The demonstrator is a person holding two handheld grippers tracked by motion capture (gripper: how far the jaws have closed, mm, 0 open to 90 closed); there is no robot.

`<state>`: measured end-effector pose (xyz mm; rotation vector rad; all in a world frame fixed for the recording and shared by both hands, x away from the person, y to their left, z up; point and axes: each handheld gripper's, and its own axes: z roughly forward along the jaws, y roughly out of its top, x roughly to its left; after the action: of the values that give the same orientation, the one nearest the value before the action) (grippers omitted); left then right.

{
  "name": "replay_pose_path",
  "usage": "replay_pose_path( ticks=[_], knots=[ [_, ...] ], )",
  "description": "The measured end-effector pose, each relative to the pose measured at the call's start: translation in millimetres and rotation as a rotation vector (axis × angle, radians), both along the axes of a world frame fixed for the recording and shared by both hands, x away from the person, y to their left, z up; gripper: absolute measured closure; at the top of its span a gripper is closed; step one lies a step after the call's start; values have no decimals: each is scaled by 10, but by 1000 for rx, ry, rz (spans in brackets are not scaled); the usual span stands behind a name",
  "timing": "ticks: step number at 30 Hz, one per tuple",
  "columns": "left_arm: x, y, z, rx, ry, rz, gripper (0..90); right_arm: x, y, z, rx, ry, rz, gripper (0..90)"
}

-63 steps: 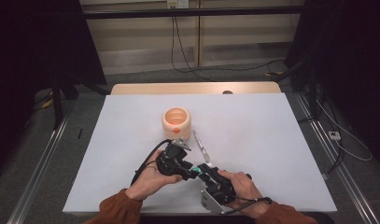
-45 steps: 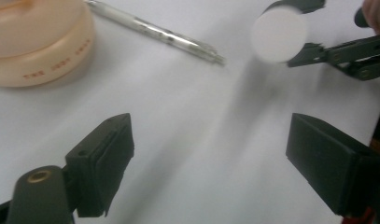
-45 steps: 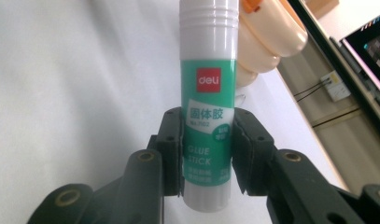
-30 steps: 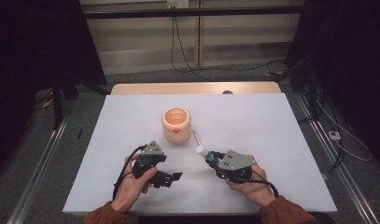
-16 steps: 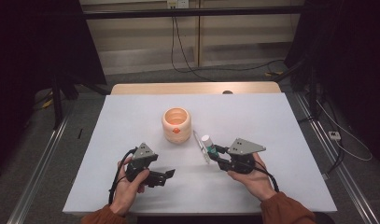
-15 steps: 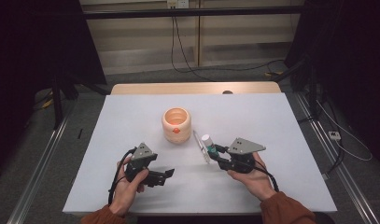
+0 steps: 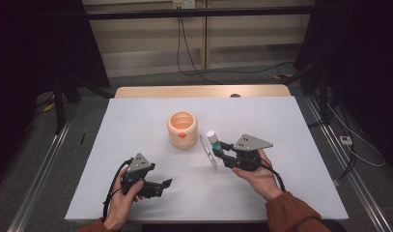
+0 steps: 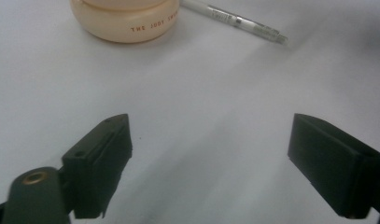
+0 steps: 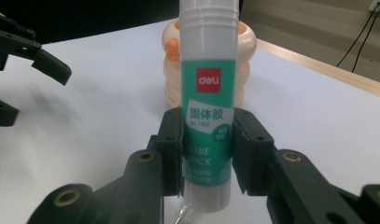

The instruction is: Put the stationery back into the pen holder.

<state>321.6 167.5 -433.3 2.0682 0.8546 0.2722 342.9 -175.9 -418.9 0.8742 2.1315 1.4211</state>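
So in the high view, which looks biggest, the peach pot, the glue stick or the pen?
1. Peach pot, clearly biggest.
2. Pen, longer than the glue stick but thinner.
3. Glue stick, partly hidden in the right claw, so this rank is unsure.

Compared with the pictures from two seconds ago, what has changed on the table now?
The two hands, close together at the near edge, moved apart. The right gripper, shut on the green and white glue stick, carried it upright toward the ribbed peach plastic cup. The left gripper drew away to the left, jaws open with nothing between them. The cup and the clear pen stayed in place.
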Motion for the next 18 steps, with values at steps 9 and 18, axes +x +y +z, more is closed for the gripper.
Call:
replay_pose_path(
  ticks=[9, 18],
  knots=[
    [-2, 169, -55, -54, -38, 58, 70, 210, 97, 22, 32, 9, -8, 665],
    [7, 181, -49, -61, -51, 76, 70, 459, 236, 131, 118, 10, -8, 665]
  ],
)
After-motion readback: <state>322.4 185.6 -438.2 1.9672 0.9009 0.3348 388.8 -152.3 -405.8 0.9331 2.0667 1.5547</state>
